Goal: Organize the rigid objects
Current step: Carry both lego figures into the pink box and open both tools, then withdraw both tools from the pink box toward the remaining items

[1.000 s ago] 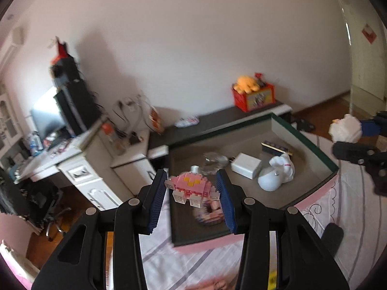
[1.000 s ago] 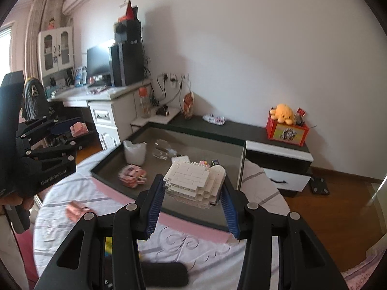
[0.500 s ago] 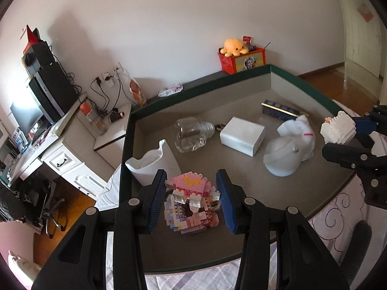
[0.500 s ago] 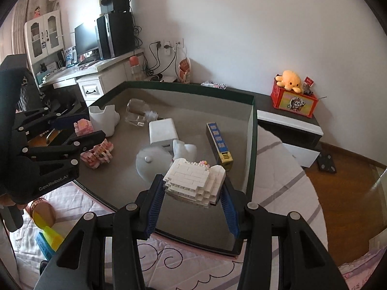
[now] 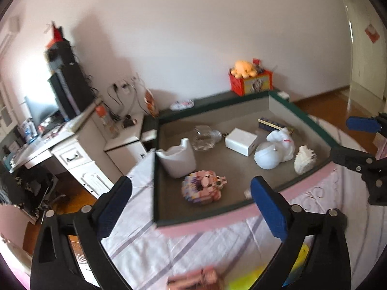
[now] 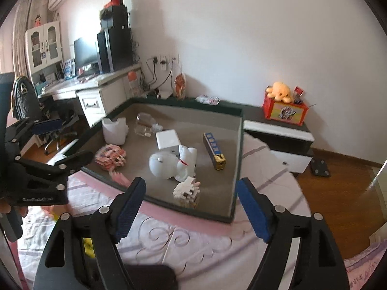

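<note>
a shallow square tray with a dark green rim and grey felt-like floor (image 5: 312, 123) is sitting on a round table under a white cloth with purple scrollwork (image 6: 193, 236). inside it are lying a pink and white toy-brick model (image 5: 204, 189) near the front edge, a white curved plastic cup (image 5: 177, 160) just behind it, a clear faceted glass piece (image 5: 204, 136), a white boxy charger (image 5: 240, 141), a white rounded ceramic figurine (image 5: 274, 151), a white toy-brick model with a knobbly stepped surface (image 5: 304, 162) and a long blue and gold box (image 6: 214, 150) near the far right wall.

the left gripper (image 5: 191, 209) is hanging over the tray's near edge, its blue ribbed pads swinging apart with nothing pressed between them; the pink brick model is lying on the felt just ahead of the gap, free of both pads.

the right gripper (image 6: 191, 209) is also widening, pads clear of everything; the white brick model (image 6: 187, 189) is resting tilted on the tray floor just ahead of and between its fingers, right beside the figurine.

a red box with an orange plush toy on it (image 6: 284, 107) is standing on a low dark cabinet behind the tray.
</note>
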Demonstrator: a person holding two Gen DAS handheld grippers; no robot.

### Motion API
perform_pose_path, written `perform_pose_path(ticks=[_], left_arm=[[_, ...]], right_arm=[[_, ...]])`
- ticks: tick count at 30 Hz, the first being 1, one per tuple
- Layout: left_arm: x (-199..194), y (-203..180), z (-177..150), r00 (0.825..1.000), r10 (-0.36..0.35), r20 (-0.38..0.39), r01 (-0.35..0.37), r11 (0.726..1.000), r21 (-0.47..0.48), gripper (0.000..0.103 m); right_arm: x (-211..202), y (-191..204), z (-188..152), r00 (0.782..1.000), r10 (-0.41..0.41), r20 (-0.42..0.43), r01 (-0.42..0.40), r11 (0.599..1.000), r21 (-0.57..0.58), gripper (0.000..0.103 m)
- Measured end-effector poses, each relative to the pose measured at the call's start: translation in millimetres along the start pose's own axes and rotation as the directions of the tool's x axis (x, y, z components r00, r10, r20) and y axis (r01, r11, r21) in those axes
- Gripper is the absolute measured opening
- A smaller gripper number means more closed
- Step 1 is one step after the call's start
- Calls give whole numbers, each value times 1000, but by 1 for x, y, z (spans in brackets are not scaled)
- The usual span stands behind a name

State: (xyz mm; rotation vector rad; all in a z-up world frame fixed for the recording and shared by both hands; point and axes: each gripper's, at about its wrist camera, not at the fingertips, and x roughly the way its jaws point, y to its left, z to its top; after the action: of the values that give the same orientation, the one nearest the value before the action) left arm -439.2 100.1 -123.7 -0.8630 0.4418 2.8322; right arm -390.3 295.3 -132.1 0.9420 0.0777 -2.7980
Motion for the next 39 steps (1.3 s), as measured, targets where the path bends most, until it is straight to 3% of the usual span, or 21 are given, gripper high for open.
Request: perform_pose_path(ticks=[6,13,14,16,19,27,39], left_arm=[[-83,17,-16,990,74,119,-64,994,-84,103],[-166,25,-52,972,142,186,-113,981,-161,103],[-173,24,-57,970,147,195,-115,980,-164,103],[-192,24,-68,967,139,213,-105,981,-165,103],[-213,24,-80,963,125,237,-84,980,-178,103],[-249,31,-96,952,149,267,-92,973,-214,103],[-264,35,-106,950,143,278,-85,974,-210,103]], right_arm=[[-69,12,-7,994,-21,110,18,1000,26,91],[-146,38,-29,974,-41,224,31,998,48,92],[-156,42,-34,971,-44,236,33,998,52,92],[-171,50,-41,966,-61,251,47,997,61,103],[-193,64,-54,956,-85,281,72,996,54,103],[-231,86,-73,946,-98,309,87,995,50,103],[-245,98,-84,947,-117,298,110,993,41,103]])
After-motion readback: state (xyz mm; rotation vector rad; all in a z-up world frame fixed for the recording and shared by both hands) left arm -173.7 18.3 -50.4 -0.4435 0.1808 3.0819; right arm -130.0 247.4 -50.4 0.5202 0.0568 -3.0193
